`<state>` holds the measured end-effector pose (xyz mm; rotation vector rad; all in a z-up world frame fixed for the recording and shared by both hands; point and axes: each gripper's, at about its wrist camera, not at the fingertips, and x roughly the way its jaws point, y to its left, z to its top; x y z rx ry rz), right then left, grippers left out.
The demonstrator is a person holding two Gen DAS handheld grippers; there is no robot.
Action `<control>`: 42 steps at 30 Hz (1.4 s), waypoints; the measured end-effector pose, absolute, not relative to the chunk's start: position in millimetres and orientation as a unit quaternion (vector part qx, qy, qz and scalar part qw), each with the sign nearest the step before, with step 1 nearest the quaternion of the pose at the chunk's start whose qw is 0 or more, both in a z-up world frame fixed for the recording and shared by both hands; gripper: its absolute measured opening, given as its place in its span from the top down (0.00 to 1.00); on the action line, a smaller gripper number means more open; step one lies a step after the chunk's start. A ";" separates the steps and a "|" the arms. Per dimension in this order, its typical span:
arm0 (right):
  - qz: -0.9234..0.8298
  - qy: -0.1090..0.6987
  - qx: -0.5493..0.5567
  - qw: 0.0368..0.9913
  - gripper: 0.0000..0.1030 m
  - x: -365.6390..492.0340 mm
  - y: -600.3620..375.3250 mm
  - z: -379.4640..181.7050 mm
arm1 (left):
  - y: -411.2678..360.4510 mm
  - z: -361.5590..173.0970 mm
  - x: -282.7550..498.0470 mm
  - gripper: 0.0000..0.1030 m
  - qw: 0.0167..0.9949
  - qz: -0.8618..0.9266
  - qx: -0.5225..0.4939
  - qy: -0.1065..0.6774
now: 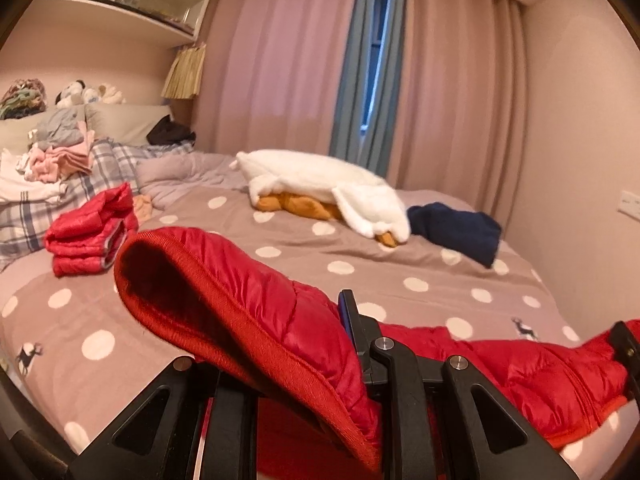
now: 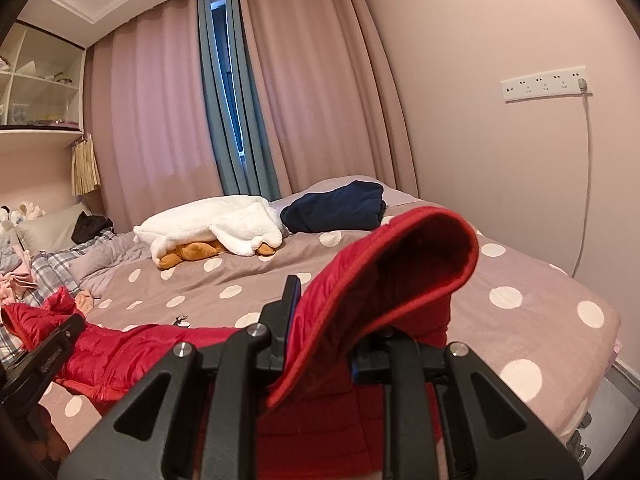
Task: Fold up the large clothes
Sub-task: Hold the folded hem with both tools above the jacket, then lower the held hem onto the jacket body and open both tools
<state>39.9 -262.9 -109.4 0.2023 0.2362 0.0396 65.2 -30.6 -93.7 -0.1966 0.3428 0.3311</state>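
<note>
A red quilted puffer jacket [image 1: 256, 300] is stretched between both grippers above the polka-dot bed [image 1: 360, 264]. My left gripper [image 1: 340, 344] is shut on one end of it, and a flap curls up over the fingers. My right gripper [image 2: 320, 320] is shut on the other end [image 2: 384, 276], whose edge also folds up over the fingers. The span between them sags toward the bed [image 2: 132, 352]. The right gripper shows at the right edge of the left wrist view [image 1: 628, 344], and the left gripper at the left edge of the right wrist view [image 2: 52, 352].
A folded red jacket [image 1: 90, 232] lies at the bed's left. A white plush garment over a brown one [image 1: 328, 188] and a navy garment [image 1: 456, 228] lie at the far side. Piled clothes and pillows [image 1: 52, 156] sit by the headboard. Curtains and a wall stand behind.
</note>
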 end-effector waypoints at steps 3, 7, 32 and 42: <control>0.014 0.125 0.111 0.986 0.81 60.0 -260.3 -110.1 | -22.6 -93.8 73.7 0.80 0.963 0.168 -0.135 0.163; 0.005 0.137 0.137 0.981 0.81 82.5 -260.7 -110.6 | -18.7 -97.5 92.5 0.80 0.959 0.169 -0.147 0.172; 0.014 0.195 0.104 0.975 0.79 167.4 -248.1 -167.7 | -12.5 -156.0 160.5 0.80 0.959 0.165 -0.081 0.218; -0.001 0.235 0.094 0.967 0.78 201.7 -246.1 -188.5 | -6.8 -178.0 189.3 0.80 0.960 0.147 -0.070 0.226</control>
